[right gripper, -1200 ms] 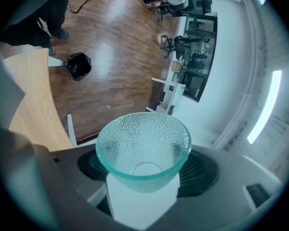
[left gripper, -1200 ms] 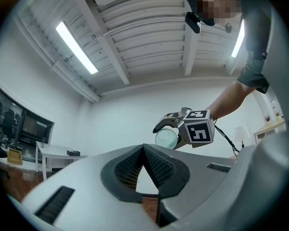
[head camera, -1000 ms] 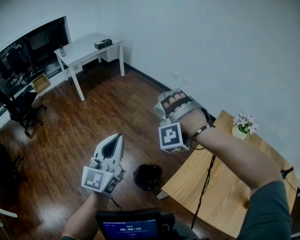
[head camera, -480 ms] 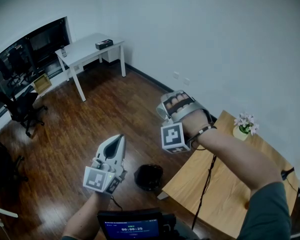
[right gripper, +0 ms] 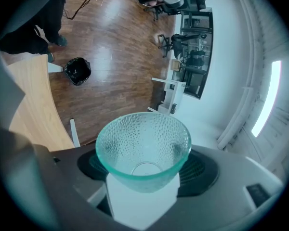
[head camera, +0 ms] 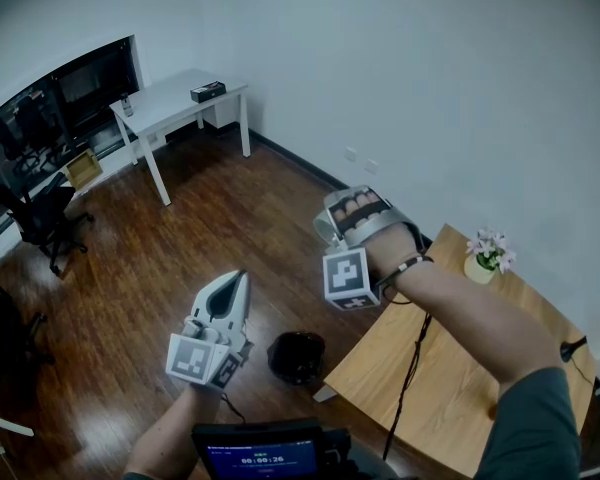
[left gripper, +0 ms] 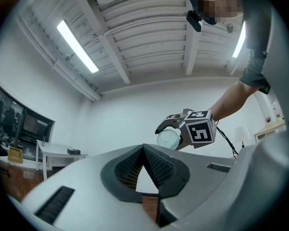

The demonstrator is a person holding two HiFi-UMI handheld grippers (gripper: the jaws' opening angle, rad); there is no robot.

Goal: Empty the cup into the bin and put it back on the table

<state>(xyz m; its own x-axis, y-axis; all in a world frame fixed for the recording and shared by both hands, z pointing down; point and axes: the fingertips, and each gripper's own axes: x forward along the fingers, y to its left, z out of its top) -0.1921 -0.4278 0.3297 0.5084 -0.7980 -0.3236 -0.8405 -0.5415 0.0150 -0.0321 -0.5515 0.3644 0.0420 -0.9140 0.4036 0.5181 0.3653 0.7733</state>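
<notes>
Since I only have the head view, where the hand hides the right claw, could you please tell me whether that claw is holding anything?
Observer: Yes, the right claw is closed on a clear dimpled glass cup, one pad against each side.
Operator: Thank you; is there anything in the cup?
Observer: The right gripper view looks into it down to the base, and nothing shows inside.
Operator: And is the left claw carrying anything?
Observer: No; the left claw is shut, with nothing between its tips.
</notes>
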